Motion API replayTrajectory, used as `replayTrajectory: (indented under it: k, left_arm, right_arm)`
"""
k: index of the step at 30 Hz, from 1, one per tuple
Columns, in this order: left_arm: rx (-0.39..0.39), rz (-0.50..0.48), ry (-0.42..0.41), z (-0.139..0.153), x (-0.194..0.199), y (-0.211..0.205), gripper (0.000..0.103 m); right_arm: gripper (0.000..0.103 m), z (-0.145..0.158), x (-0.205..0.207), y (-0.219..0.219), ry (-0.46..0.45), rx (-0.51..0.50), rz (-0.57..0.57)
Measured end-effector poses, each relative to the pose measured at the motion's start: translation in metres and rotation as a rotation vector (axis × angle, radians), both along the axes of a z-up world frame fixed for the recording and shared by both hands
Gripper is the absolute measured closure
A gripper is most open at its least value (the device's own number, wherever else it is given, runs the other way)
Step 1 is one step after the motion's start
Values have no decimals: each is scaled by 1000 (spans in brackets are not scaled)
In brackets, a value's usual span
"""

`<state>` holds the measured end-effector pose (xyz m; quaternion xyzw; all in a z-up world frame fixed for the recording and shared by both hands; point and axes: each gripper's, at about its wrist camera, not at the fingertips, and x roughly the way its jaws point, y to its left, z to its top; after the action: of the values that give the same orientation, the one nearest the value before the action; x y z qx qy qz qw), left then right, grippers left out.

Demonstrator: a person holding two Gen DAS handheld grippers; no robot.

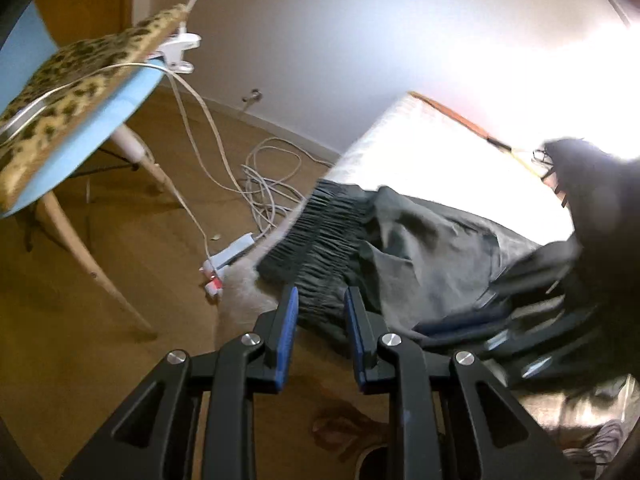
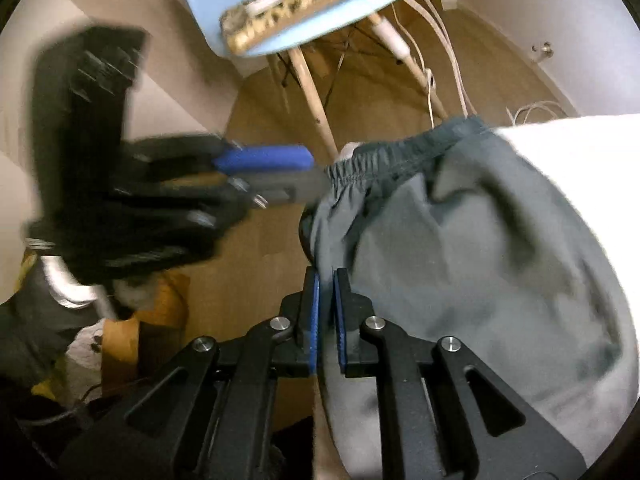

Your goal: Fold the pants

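Pants point(image 2: 460, 240) lie on the bed point(image 1: 432, 148), waistband point(image 1: 320, 236) at its edge. Beyond the edge, chair point(image 2: 288, 24) stands on the floor point(image 1: 120, 240); cables point(image 1: 264, 184) lie between chair and bed.

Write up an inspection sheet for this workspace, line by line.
Surface: white bed, pants at its corner.
Job's things: grey pants, crumpled, elastic waistband hanging over the edge.
Clutter: bags and clothes on the floor.
Grippers: left gripper open, at the waistband; right gripper pinching the pants' edge.
Cables: white cables coiled on the floor, power strip.
Surroundings: blue chair with leopard cushion, wooden floor.
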<state>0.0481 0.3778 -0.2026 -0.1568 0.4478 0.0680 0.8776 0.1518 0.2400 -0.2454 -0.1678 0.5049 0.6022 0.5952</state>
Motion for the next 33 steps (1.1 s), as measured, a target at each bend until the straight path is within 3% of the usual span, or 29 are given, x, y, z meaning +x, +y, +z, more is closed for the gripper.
replayTrajectory:
  k: [1, 3, 6, 9, 12, 19, 20, 23, 25, 27, 29, 33]
  left_arm:
    - [6, -5, 12, -4, 3, -3, 82]
    - [3, -5, 29, -12, 7, -5, 82]
    - [7, 44, 47, -21, 5, 0, 82]
    - [-3, 82, 46, -23, -1, 6, 81]
    - [-1, 101, 55, -25, -3, 7, 73]
    - [-49, 115, 76, -28, -7, 5, 72]
    - [-58, 115, 88, -30, -6, 6, 72]
    - [-97, 137, 86, -36, -7, 8, 72]
    - [-121, 153, 65, -37, -9, 11, 72]
    - [-143, 168, 42, -38, -11, 15, 72]
    - [-158, 180, 23, -37, -12, 17, 73]
    - [-123, 149, -35, -26, -10, 9, 82]
  right_arm:
    - [78, 7, 6, -7, -5, 8, -5]
    - [45, 24, 23, -21, -9, 40, -22]
    - [44, 40, 51, -29, -38, 81, -97]
    - [44, 37, 74, -20, -33, 83, -156]
    - [44, 21, 85, 1, -50, 55, -157]
    - [44, -14, 81, 32, -34, -7, -108]
    - [45, -17, 78, 35, -43, -15, -98]
    - [70, -22, 70, 42, -59, -23, -66]
    - [75, -21, 65, 43, -75, -17, -57]
    - [91, -19, 63, 40, -79, -4, -56]
    - [91, -17, 63, 37, -85, 4, -63]
    - [94, -1, 59, 31, -132, 35, -63]
